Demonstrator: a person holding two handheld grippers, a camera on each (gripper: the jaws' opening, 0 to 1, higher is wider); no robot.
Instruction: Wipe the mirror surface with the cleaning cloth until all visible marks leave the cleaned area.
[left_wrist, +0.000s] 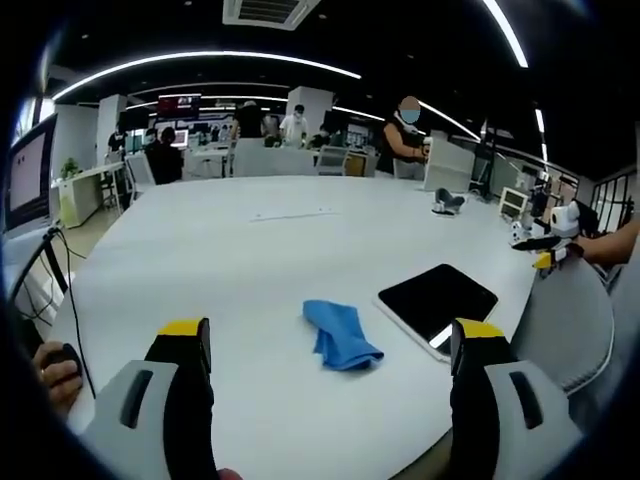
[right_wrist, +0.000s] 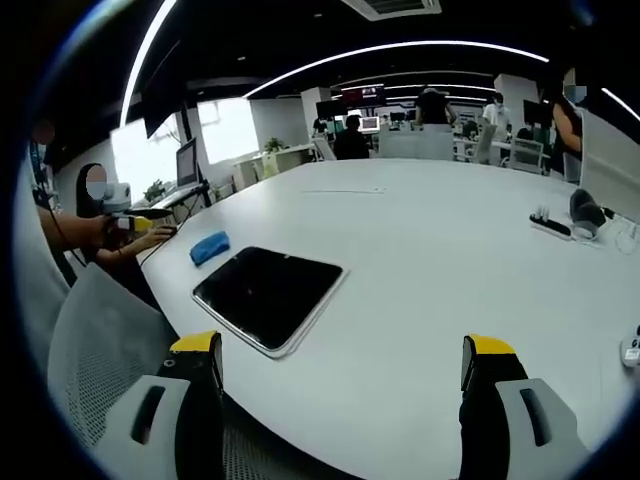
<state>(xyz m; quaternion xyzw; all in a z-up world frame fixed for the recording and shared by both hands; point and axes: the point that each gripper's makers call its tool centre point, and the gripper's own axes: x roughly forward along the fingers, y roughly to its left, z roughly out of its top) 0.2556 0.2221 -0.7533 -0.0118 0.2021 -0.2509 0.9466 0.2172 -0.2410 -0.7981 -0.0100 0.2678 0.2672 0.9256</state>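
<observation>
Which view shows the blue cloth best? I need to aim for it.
The left gripper view: the blue cloth lies crumpled, close and central between the open tongs, left of the mirror. The right gripper view shows it small and distant, beyond the mirror's far corner.

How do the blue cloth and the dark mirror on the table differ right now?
The crumpled blue cleaning cloth is small, soft and bunched in folds; the dark rectangular mirror is larger, rigid and lies flat. The cloth is matte bright blue, while the mirror is glossy black with a pale rim. Both rest untouched on the white table, side by side but apart.
</observation>
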